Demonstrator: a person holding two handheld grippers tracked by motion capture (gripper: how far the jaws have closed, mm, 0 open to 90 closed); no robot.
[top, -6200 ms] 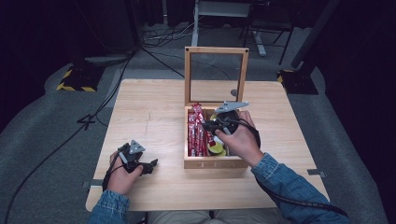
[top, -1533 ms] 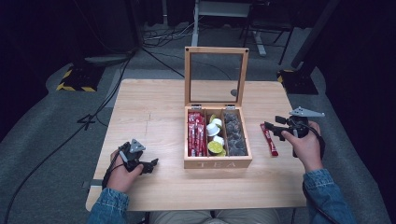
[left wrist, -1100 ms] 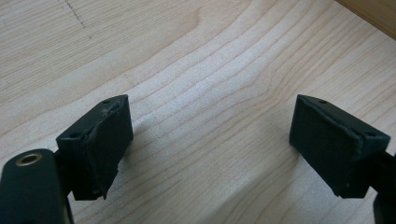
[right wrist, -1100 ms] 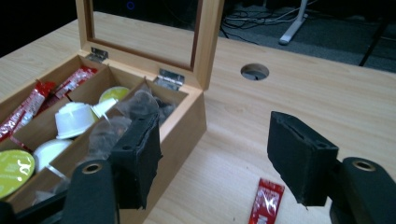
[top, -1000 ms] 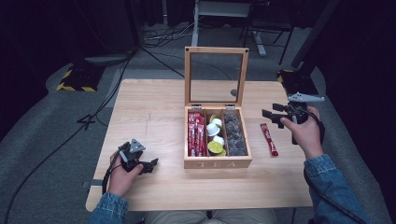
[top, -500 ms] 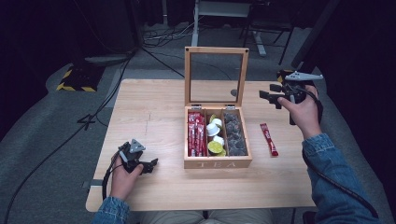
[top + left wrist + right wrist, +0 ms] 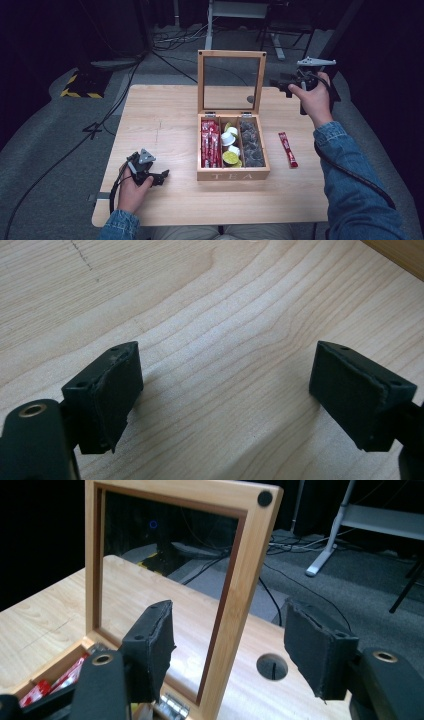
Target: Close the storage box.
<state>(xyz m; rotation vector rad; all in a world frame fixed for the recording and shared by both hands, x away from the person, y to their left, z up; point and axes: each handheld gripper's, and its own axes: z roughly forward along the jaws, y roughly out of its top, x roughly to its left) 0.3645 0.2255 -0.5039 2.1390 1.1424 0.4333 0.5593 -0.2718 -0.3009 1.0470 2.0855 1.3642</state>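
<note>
Tea box sits mid-table, its glass-paned lid standing upright on the rear hinges. Compartments hold red sachets, small capsules and dark packets. One red sachet lies on the table just right of the box.

Your right gripper is raised beside the lid's right edge, jaws wide apart and holding nothing; in the right gripper view the lid's side rail stands between the pads. Likely step: take the lid to close it.

- Grip the wooden rail, not the glass.
- Take it high, near the free top edge, for leverage.
- Let the wrist follow the hinge arc; lower slowly.

Your left gripper rests low at the table's near left, jaws open and empty over bare wood. Consider steadying the box front with it.
</note>
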